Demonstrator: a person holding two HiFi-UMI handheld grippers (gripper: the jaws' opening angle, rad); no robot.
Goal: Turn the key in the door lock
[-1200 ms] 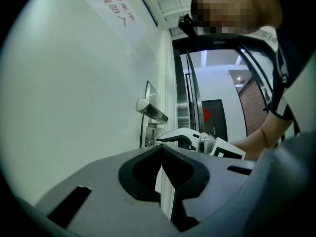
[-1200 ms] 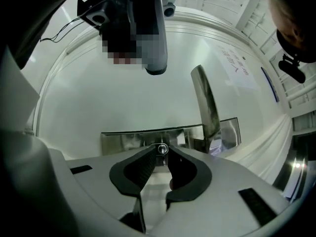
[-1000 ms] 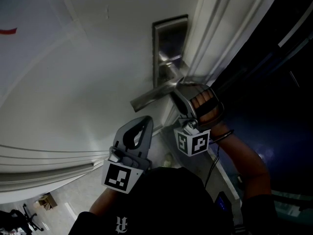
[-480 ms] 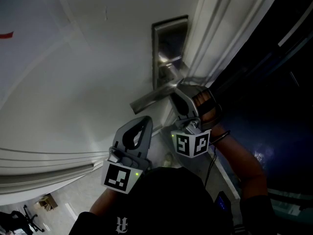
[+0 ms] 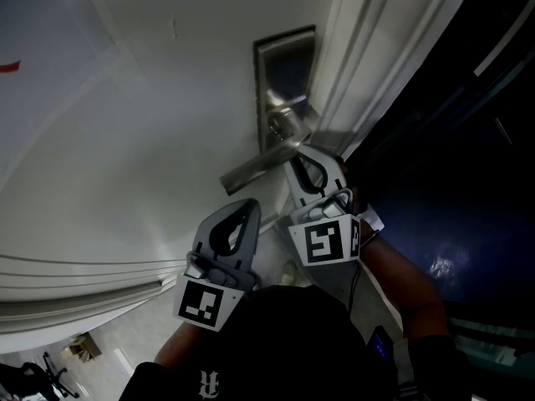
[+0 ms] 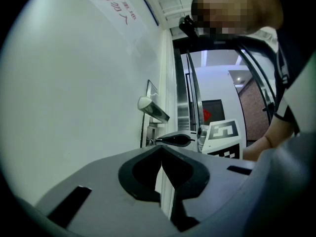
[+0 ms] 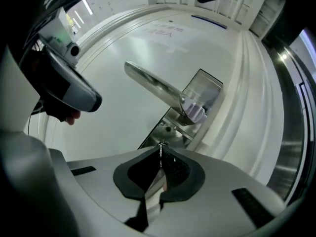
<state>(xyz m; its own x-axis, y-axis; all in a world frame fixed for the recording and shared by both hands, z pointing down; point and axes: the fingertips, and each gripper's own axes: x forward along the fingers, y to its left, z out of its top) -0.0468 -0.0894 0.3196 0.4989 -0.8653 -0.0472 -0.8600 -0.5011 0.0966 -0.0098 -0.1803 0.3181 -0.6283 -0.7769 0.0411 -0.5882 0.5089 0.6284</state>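
Note:
A steel lock plate (image 5: 281,63) with a lever handle (image 5: 255,164) sits on the white door (image 5: 125,140). My right gripper (image 5: 299,159) is just under the lever, its tips against the lower plate (image 7: 170,127). It is shut on a thin key (image 7: 160,145), seen edge-on between the pads. In the left gripper view the key (image 6: 149,141) reaches from the right gripper (image 6: 154,141) to the plate. My left gripper (image 5: 248,204) hangs lower left of the lever, shut, with nothing in it (image 6: 161,148).
The white door frame (image 5: 368,65) runs along the right of the plate, with a dark opening beyond it. The lever (image 7: 153,85) sticks out over the right gripper. Red print marks the door's upper part (image 6: 116,9). Floor clutter shows far below (image 5: 58,362).
The right gripper has rolled about its own axis at the lock; its marker cube now faces the head camera and hides the hand. The left gripper has stayed where it was.

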